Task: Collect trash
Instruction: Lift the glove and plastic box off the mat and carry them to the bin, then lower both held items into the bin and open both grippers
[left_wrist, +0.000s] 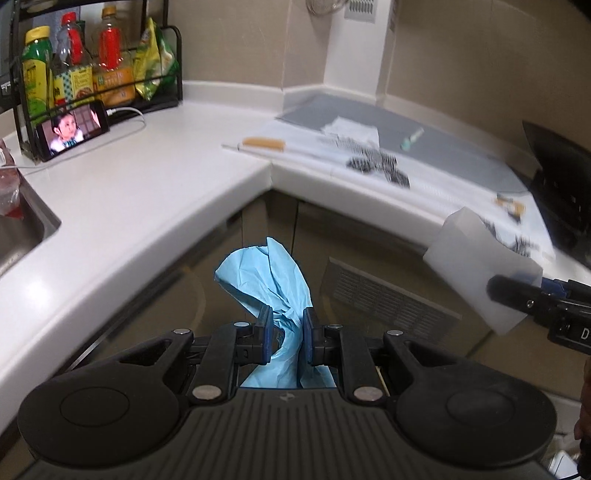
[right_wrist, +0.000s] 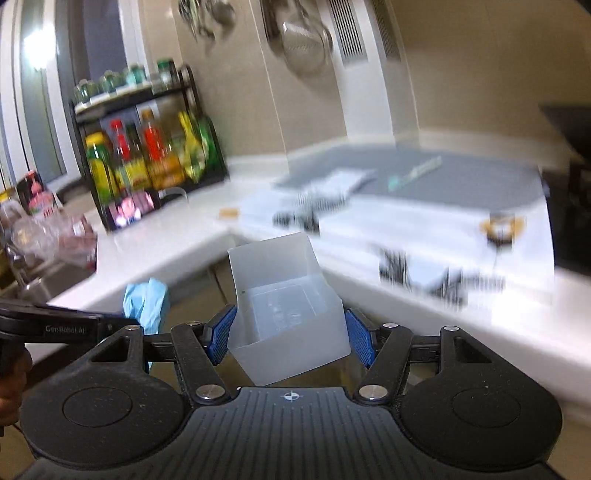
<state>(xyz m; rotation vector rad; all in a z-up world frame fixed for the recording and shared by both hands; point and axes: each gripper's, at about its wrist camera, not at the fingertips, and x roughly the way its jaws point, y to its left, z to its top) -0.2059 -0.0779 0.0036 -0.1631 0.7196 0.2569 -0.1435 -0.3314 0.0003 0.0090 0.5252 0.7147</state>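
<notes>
My left gripper (left_wrist: 288, 326) is shut on a crumpled light blue paper (left_wrist: 267, 275), held in the air in front of the counter corner. The paper also shows in the right wrist view (right_wrist: 146, 301), at the tip of the left gripper. My right gripper (right_wrist: 291, 334) is shut on a translucent white plastic box (right_wrist: 284, 299), with its open top facing the camera. The box also shows in the left wrist view (left_wrist: 480, 269), at the right, tilted, in the right gripper (left_wrist: 517, 295).
A white L-shaped counter (left_wrist: 147, 184) holds a black rack of bottles (left_wrist: 96, 70), a phone (left_wrist: 72, 129) playing video, a grey mat (left_wrist: 436, 147), a wooden-handled brush (left_wrist: 264, 144) and printed sheets (left_wrist: 380, 164). A steel sink (left_wrist: 18, 232) is at the left. Cabinet fronts (left_wrist: 388, 302) are below.
</notes>
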